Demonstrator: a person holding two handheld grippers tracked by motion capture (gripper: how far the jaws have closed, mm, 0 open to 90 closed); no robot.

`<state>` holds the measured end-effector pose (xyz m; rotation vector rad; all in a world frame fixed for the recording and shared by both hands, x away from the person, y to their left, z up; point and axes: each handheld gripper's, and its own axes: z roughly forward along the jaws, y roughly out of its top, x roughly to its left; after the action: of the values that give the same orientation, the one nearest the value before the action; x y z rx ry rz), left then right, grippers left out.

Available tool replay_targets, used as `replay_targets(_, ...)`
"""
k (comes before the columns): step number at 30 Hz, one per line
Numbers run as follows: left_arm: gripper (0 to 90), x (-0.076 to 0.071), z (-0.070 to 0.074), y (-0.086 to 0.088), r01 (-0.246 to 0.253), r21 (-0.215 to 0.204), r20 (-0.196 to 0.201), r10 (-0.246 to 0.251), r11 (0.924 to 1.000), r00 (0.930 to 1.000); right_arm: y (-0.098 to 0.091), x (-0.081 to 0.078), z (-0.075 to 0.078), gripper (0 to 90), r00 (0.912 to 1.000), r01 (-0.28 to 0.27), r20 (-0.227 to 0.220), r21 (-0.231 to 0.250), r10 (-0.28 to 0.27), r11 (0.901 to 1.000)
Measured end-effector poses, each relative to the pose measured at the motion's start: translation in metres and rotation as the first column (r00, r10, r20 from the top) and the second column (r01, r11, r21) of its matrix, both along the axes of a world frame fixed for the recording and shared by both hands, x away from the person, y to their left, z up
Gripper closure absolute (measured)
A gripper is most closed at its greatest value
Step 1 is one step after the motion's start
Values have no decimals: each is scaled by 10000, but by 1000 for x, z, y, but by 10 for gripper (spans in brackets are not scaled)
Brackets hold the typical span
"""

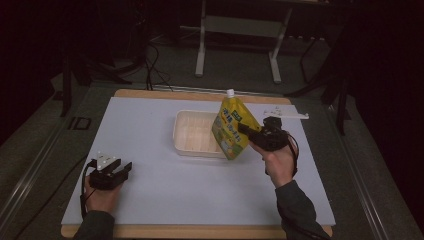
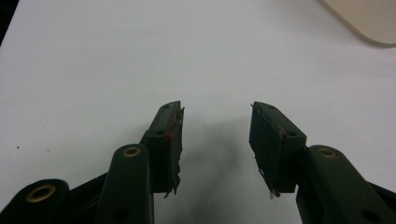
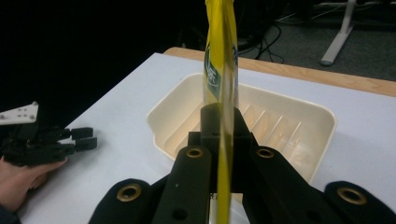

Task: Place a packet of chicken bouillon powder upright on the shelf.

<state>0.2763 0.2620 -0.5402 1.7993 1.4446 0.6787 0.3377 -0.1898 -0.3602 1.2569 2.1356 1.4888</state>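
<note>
A yellow spouted pouch [image 1: 232, 127] with a white cap hangs upright over the right side of a cream tray [image 1: 192, 134], pinched by my right gripper [image 1: 246, 130]. In the right gripper view the pouch [image 3: 221, 60] runs edge-on between the shut jaws of that gripper [image 3: 221, 122], with the tray [image 3: 299, 121] below it. My left gripper [image 1: 121, 169] rests low on the white sheet at the front left, jaws apart. The left gripper view has that gripper [image 2: 215, 122] open over bare sheet, nothing between its fingers [image 2: 169, 140].
The white sheet [image 1: 160, 185] covers a wooden table. A corner of the tray [image 2: 369, 18] lies at the upper right of the left gripper view. A white bracket [image 1: 287, 114] lies at the sheet's back right. Dark floor, cables and a desk frame lie beyond.
</note>
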Motion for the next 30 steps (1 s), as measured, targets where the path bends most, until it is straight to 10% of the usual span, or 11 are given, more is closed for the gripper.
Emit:
replay_targets(14,535,0,0,0,3,6,1,-3,10000,10000,3,5,-5,900,9900,1334,362,673,-1360,9888)
replay_targets(30,535,0,0,0,12,-34,3,-12,10000,10000,13,10,-15,900,9595,2634,849,678,-2686,9623)
